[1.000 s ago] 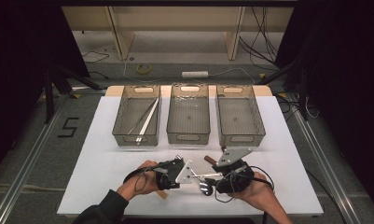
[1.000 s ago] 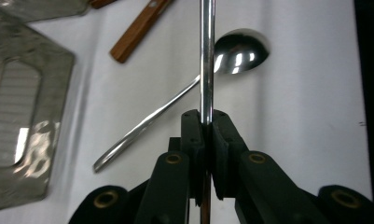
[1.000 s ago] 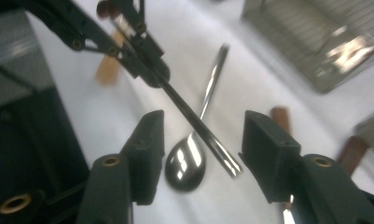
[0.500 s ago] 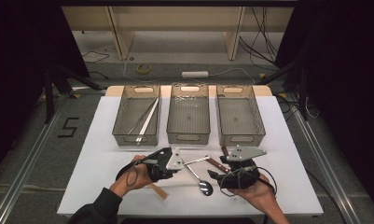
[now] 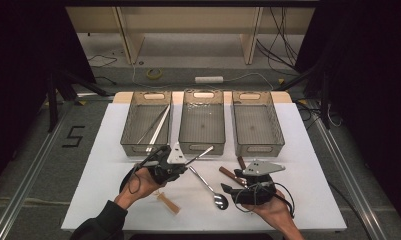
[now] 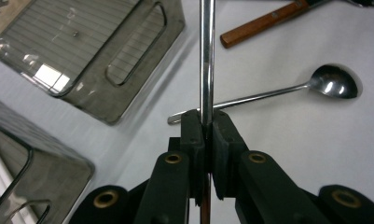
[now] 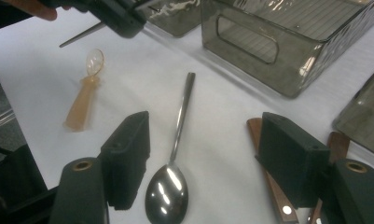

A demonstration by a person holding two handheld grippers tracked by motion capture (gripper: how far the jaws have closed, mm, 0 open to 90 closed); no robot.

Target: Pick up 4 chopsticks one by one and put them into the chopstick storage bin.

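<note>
- My left tool (image 5: 184, 165) is clenched on the thin steel handle of a utensil (image 5: 200, 154); in the left gripper view that handle (image 6: 206, 56) runs straight up from between the pads, held off the worktop (image 5: 308, 165) near the front wall of the middle bin (image 5: 203, 122). Its working end I cannot make out.
- My right tool (image 7: 203, 163) has just been opening and now stands released, jaws wide, with nothing pressed between them; the steel spoon (image 7: 168, 186) lies flat on the worktop in the gap.
- I judge this the sorting step: one piece lifted, ready to go into a bin.
- Next calls for carrying the held utensil over a bin rim and letting go, while the right tool closes on the spoon's slim handle.
- Spoon: polished, mirror-bright bowl. Beside it, wooden-handled pieces (image 7: 268, 177), brown and riveted. Further off, a translucent amber plastic spoon (image 7: 84, 100). Bins: smoky, ribbed plastic with cut-out grips.
</note>
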